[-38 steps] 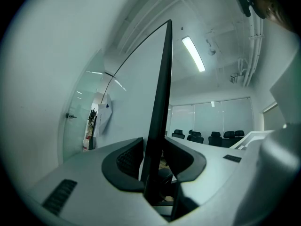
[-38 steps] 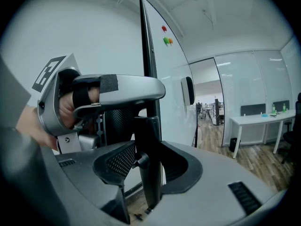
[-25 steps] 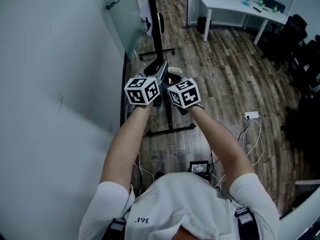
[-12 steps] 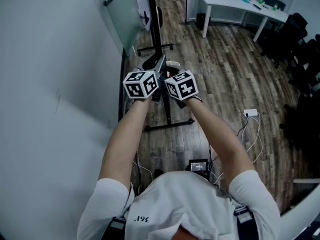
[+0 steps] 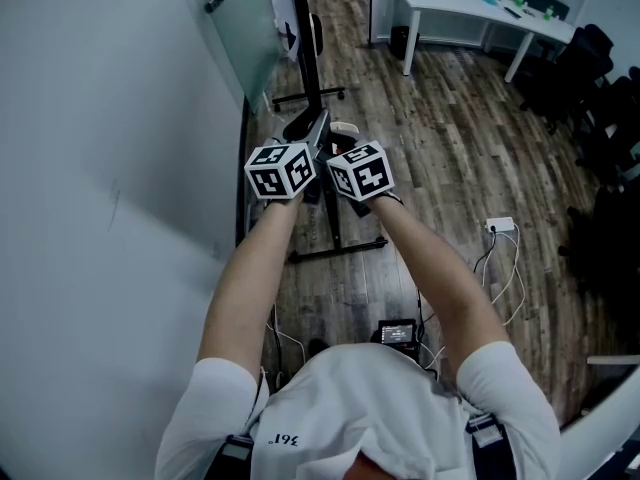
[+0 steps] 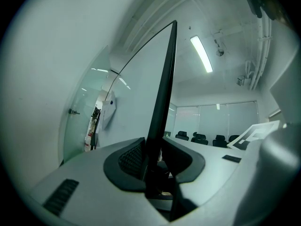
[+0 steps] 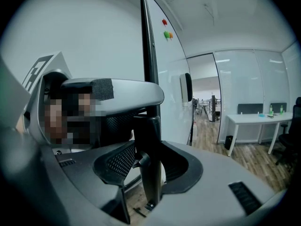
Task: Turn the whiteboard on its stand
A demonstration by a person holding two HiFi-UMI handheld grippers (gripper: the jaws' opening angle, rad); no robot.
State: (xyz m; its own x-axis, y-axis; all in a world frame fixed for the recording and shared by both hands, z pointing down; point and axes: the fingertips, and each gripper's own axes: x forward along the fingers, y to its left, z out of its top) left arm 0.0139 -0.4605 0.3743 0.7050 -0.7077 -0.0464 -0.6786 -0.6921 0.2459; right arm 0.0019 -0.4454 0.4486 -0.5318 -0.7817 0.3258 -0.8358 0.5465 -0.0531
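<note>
The whiteboard (image 5: 100,168), a large white panel with a dark frame, is standing upright on its black stand (image 5: 338,252) on the wood floor (image 5: 450,168).

— Can anything be read here?

— Barely. There is a short dark print (image 5: 285,438) on the person's white shirt (image 5: 350,408), near the bottom of the head view. It has about three characters, perhaps digits, seen upside down. I can't make them out for sure.

— And the cubes?

— The left cube (image 5: 282,171) and the right cube (image 5: 361,172) carry black-and-white square code markers, with no letters or numbers.
</note>
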